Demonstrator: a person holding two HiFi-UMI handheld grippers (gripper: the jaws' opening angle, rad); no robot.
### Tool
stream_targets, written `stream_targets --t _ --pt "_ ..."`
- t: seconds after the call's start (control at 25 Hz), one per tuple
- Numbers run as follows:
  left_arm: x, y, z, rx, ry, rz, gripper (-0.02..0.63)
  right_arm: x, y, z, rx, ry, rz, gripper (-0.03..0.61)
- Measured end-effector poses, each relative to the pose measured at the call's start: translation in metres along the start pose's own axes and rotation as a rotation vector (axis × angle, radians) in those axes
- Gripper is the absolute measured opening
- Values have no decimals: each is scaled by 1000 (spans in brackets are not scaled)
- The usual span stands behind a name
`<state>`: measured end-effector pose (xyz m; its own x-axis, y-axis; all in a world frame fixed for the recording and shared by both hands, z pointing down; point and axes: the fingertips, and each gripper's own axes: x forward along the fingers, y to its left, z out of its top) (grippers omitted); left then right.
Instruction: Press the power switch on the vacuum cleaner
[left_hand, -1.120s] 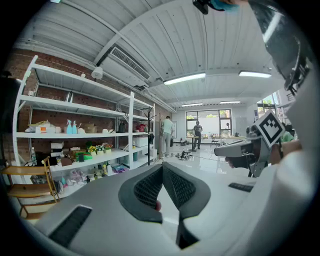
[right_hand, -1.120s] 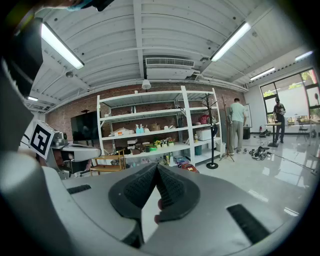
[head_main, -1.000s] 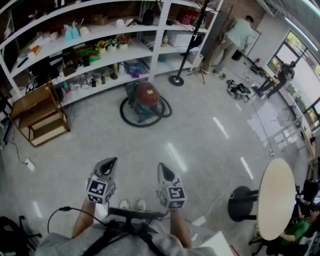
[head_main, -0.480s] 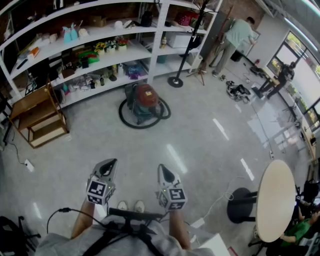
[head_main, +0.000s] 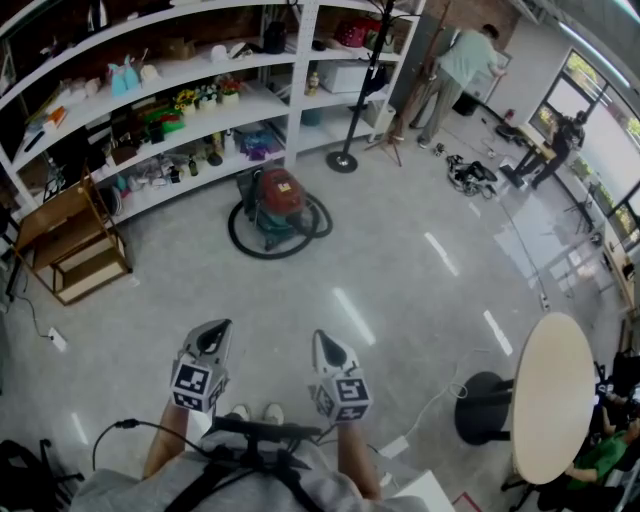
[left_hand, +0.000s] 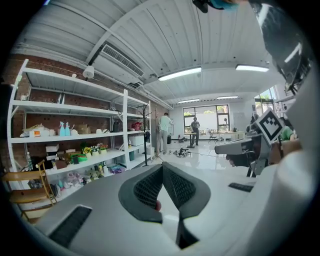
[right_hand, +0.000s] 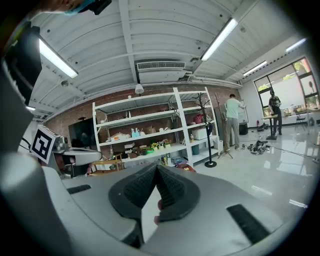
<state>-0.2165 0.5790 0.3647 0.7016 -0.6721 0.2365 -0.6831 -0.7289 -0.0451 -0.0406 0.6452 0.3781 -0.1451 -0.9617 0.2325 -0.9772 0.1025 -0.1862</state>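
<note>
A: Head view. Where's the vacuum cleaner?
B: On the floor just in front of the white shelving, well ahead of both grippers. It has a red domed top and a dark body, with its black hose looped in a ring round it on the floor. The switch is too small to make out.

A: And the grippers in that view?
B: The left gripper and right gripper are side by side low in frame, both pointing forward, well apart from the vacuum. Wooden step stool to the left by the shelving, round table to the right, a person standing at the back.

A: Left gripper view?
B: The left gripper has its jaws closed tip to tip, with nothing between them. The shelving is to the left and the right gripper off to the side. I can't pick the vacuum out here.

A: Right gripper view?
B: Same again. The right gripper has its jaws pressed together at the tips and is empty. The shelving is straight ahead, and a bit of red shows just past the jaws. It's likely the vacuum, but I can't be sure.
</note>
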Motion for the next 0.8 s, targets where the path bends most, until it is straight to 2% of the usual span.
stream_targets --t 0.28,0.8 --pt "15 -12 3 25 11 12 8 1 -22 -2 1 -6 21 12" --pt "74 25 13 37 17 -1 8 59 -42 16 1 11 30 12"
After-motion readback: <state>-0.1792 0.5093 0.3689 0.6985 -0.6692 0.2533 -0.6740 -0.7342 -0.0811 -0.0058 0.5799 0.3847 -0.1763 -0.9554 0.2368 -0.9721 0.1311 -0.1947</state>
